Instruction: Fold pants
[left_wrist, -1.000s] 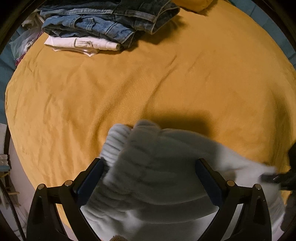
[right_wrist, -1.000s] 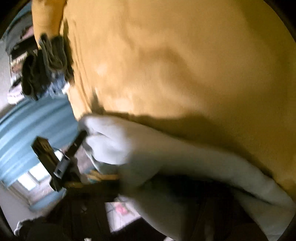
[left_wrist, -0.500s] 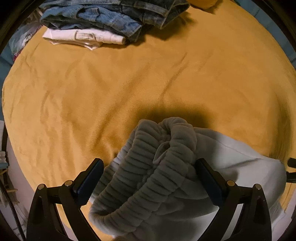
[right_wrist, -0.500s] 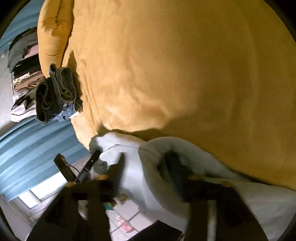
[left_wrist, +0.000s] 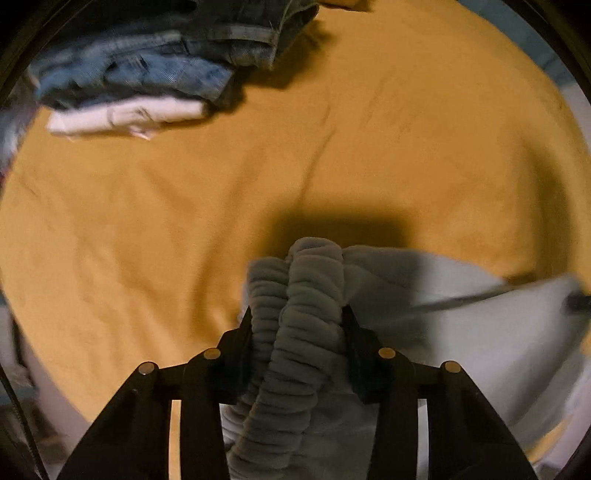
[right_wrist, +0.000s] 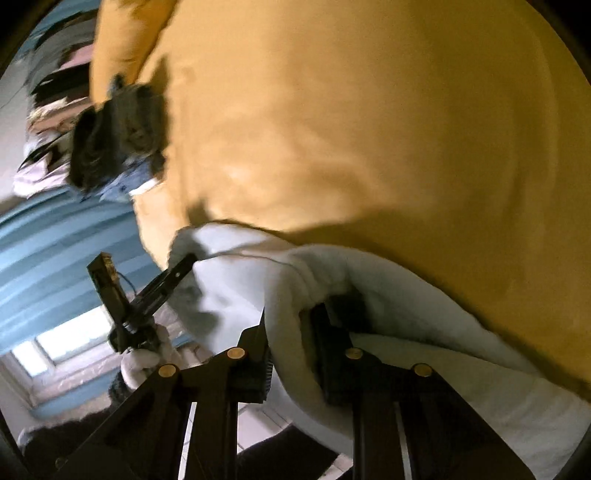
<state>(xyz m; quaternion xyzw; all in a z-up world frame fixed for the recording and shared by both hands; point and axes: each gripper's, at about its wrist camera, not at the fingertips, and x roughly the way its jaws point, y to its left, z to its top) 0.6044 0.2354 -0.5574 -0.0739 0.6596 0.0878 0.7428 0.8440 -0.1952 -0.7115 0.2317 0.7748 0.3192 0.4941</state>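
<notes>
Light grey sweatpants (left_wrist: 461, 332) lie bunched at the near edge of a mustard-yellow bed (left_wrist: 369, 147). My left gripper (left_wrist: 297, 314) points straight down. Its jaws are closing and its pads press on the ribbed waistband (left_wrist: 303, 280), which is gathered into a thick roll. In the right wrist view, my right gripper (right_wrist: 291, 314) is closing too, with a raised fold of the same pants (right_wrist: 406, 295) pinched between its pads. The left gripper's finger (right_wrist: 173, 275) shows there at the fabric's left end, held by a white-gloved hand (right_wrist: 138, 363).
A stack of folded jeans (left_wrist: 147, 62) rests on a folded white garment (left_wrist: 129, 114) at the bed's far left corner. Beyond the bed's edge hang blue curtains (right_wrist: 55, 240) beside a bright window (right_wrist: 66, 339). Wide yellow sheet stretches past the pants.
My left jaws went from wide open around the waistband to pinching it into a tight roll. My right jaws opened, then closed on a fold of the pants and rose a little.
</notes>
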